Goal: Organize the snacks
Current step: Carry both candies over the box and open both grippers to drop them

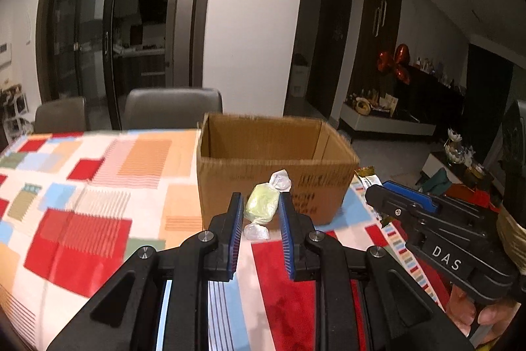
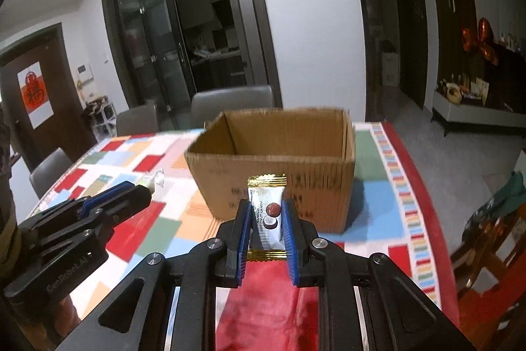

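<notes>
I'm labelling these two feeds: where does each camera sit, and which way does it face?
Left wrist: on the left hand-held gripper, facing the cardboard box; it grips a green candy; the right hand-held gripper and fingers show.
Right wrist: on the right hand-held gripper, facing the box, gripping a gold-edged packet.
Shared: box, patchwork tablecloth.

The cardboard box [image 2: 276,160] stands on the table [image 2: 157,219]; two chairs [image 2: 230,102] stand behind the box, beyond the table's far edge.
</notes>
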A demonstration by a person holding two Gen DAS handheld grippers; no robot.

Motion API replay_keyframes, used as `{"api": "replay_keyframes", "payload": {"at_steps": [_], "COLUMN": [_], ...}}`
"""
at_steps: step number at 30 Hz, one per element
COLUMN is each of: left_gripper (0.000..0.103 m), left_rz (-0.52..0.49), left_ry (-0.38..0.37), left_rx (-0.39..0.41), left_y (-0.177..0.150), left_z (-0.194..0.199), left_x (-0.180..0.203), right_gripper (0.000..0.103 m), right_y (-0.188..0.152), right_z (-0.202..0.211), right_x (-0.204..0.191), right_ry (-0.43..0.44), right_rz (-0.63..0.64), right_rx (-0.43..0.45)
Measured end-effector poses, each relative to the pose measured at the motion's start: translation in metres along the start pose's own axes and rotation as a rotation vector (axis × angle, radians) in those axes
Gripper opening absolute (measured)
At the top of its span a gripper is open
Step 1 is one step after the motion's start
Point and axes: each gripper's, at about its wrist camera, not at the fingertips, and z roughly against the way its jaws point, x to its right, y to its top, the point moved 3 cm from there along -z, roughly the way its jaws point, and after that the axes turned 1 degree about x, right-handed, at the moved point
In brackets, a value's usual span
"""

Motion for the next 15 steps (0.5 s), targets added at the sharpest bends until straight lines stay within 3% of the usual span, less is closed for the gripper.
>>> {"api": "replay_keyframes", "payload": {"at_steps": [8,15], "left_gripper": [0.022,0.022], "left_rz": [-0.042,-0.054], "left_ry": [0.004,-0.014], "left_rx": [0.041,0.012], "left_y": [0.038,0.063], "left_z": [-0.006,-0.027], "left_x": [0.004,0.002], "right_gripper": [0.021,0.02], "right_y": [0.037,0.063], "right_z": [0.006,-0.001], "right_x": [0.003,0.006], "right_ry": [-0.009,-0.019], "right_rz": [0.031,0.054], "right_rx": [0.063,0.087]}}
